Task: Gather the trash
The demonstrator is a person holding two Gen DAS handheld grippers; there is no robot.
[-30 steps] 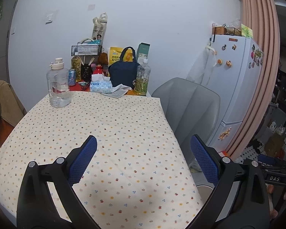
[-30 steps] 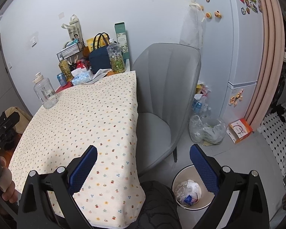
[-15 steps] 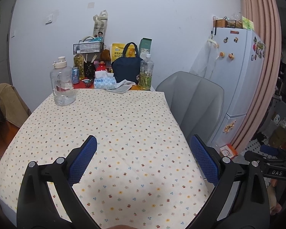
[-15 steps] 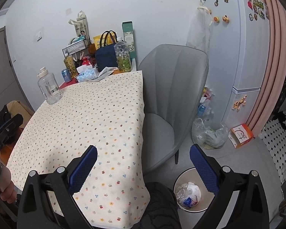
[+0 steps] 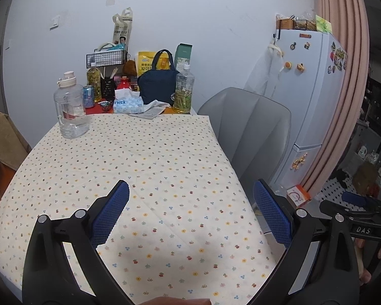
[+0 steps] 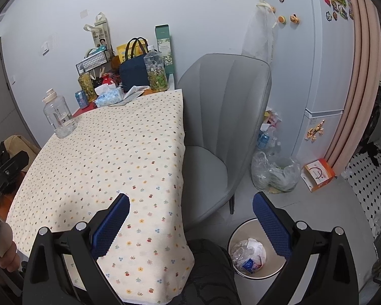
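A round white trash bin (image 6: 254,250) holding crumpled wrappers stands on the floor beside the table's near right corner. My right gripper (image 6: 190,225) hovers open above that corner and the bin, with nothing between its blue pads. My left gripper (image 5: 191,211) is open and empty over the flowered tablecloth (image 5: 129,167). At the table's far end stand a large clear water jug (image 5: 69,108), a tissue pack (image 5: 125,104), a blue can (image 5: 89,96) and two tea bottles (image 5: 184,89).
A grey chair (image 6: 223,117) is pushed against the table's right side. A clear plastic bag of rubbish (image 6: 275,174) and an orange box (image 6: 318,174) lie on the floor by the white fridge (image 6: 322,58). A navy bag (image 5: 157,82) and wire rack (image 5: 106,57) crowd the far end.
Both grippers have drawn back and risen a little, so the table looks farther away and more of the floor shows. The jaws have stayed open.
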